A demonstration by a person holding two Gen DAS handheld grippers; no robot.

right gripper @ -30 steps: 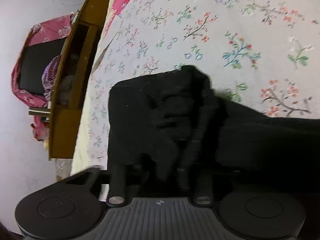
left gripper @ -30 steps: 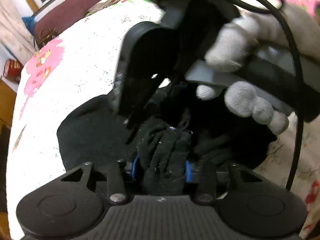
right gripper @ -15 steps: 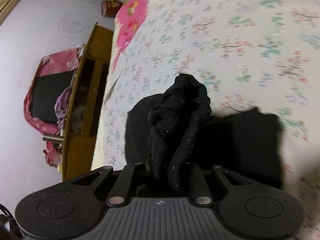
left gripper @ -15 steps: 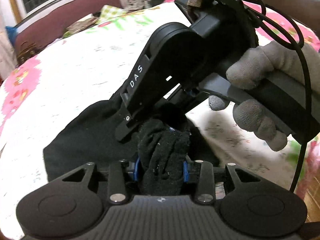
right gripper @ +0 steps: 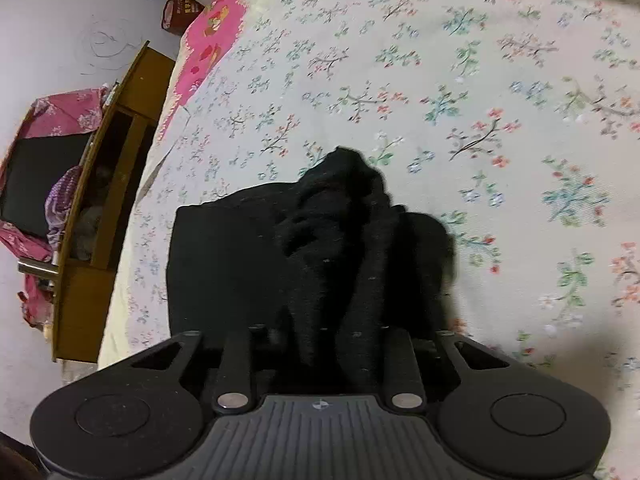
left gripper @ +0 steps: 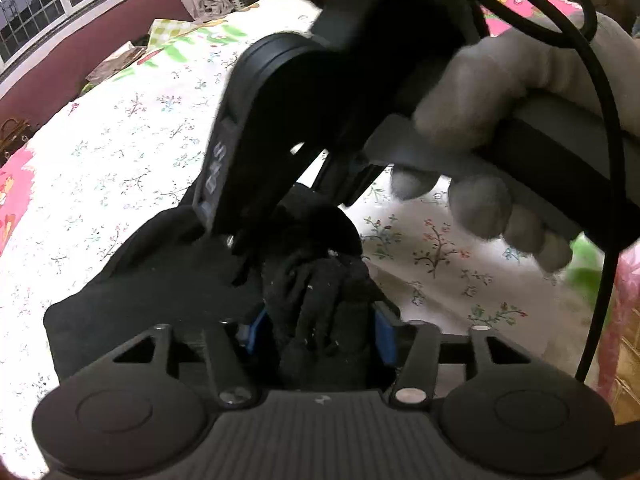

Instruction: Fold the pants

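Nearest to the left wrist camera, the left gripper (left gripper: 320, 320) is closed on a bunch of the black pants (left gripper: 160, 292), with the blue pads (left gripper: 256, 326) pressing the cloth from both sides. In the right wrist view, the right gripper (right gripper: 324, 340) also clamps a thick fold of the pants (right gripper: 240, 260) between its fingers. The rest of the garment hangs and partly lies on the flowered bed sheet (right gripper: 440, 60) just beyond the grippers.

I judge that the step in hand is carrying one held edge over the lower layer to make a fold. The next move calls for lowering both grippers together, so that the edge lands flat and in line with the cloth under it, and only then letting go.

Only the left view shows the right gripper from outside, very close above the cloth, with the gloved hand (left gripper: 500, 120) on its handle and a black cable (left gripper: 600, 160). Farther away it shows a window (left gripper: 48, 12). Only the right view shows a wooden cabinet (right gripper: 100, 200) beside the bed.
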